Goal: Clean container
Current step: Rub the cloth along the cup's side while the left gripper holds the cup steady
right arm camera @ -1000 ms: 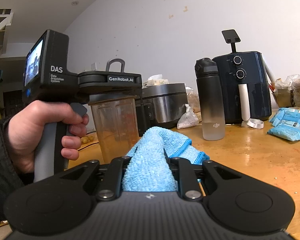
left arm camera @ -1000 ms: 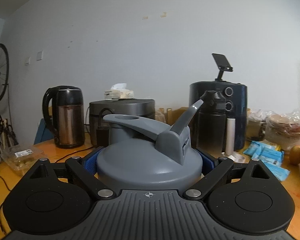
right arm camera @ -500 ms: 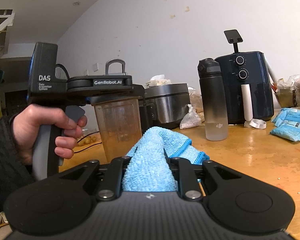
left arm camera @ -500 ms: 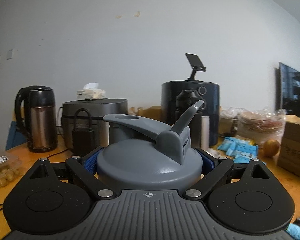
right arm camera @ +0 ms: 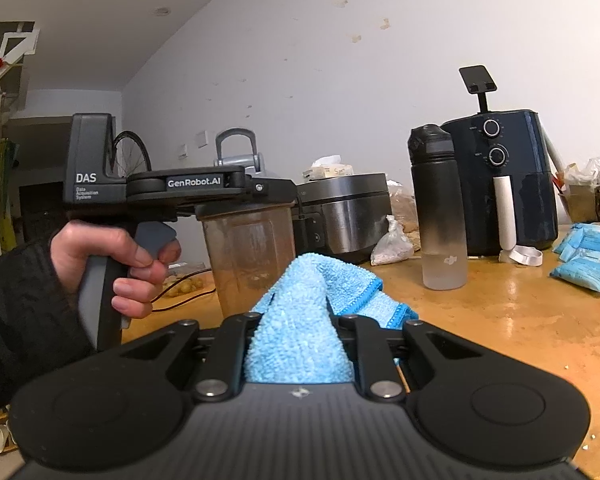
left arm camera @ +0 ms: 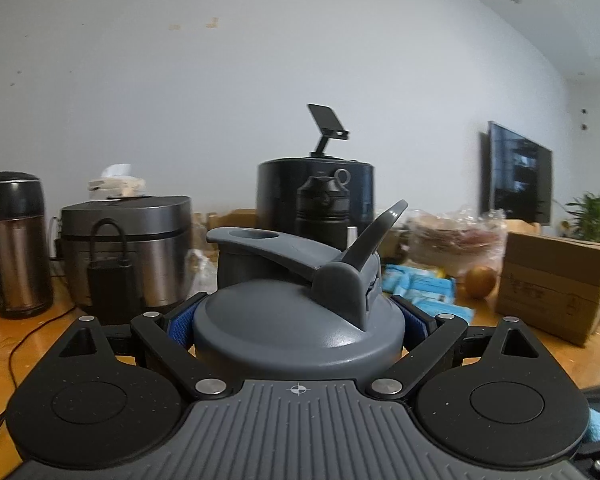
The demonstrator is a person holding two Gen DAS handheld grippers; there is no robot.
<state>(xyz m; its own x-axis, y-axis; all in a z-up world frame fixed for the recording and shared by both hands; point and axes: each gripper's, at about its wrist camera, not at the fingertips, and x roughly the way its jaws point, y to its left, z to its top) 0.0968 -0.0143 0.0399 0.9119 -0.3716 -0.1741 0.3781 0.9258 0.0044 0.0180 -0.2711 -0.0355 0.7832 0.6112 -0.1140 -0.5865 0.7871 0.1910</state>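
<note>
Cluttered wooden counter (right arm camera: 500,320) against a white wall: rice cooker (left arm camera: 128,248), kettle (left arm camera: 14,248), air fryer (right arm camera: 504,184), dark water bottle (right arm camera: 438,208), blue snack packs (right arm camera: 588,256), cardboard box (left arm camera: 556,280) far right.

Left gripper (left arm camera: 298,320) clamped on the grey lid (left arm camera: 296,324) of the container (right arm camera: 250,256); blue pads (left arm camera: 180,324) pressed against the lid rim on both sides, jaws about lid-width apart. Flip cap and carry loop up, just ahead of the jaws. Seen from the right wrist: translucent shaker body, brownish residue inside, hung below the left jaws, bottom hidden behind the cloth, so contact with the counter can't be confirmed. Left hand (right arm camera: 116,264) wrapped on the grip handle.

Right gripper (right arm camera: 300,344) closed tight on the blue microfibre cloth (right arm camera: 304,320), bunched between the jaws and spilling forward. Container just ahead and left of the right jaws, near but not touching the cloth.

Change over the last second: left-wrist background swung hard — kettle slid to the left edge, TV and box came in on the right. Lid stayed fixed between the jaws. From the right wrist, left device rotated about the container axis. Reads as twisting: likely unscrewing the lid, or turning the whole container.

Implication: probably still in the opening stage. Cloth not yet on any dirty surface. Lid needs to come off before wiping the inside. Risk: body spinning with the lid, nothing visibly bracing it.
</note>
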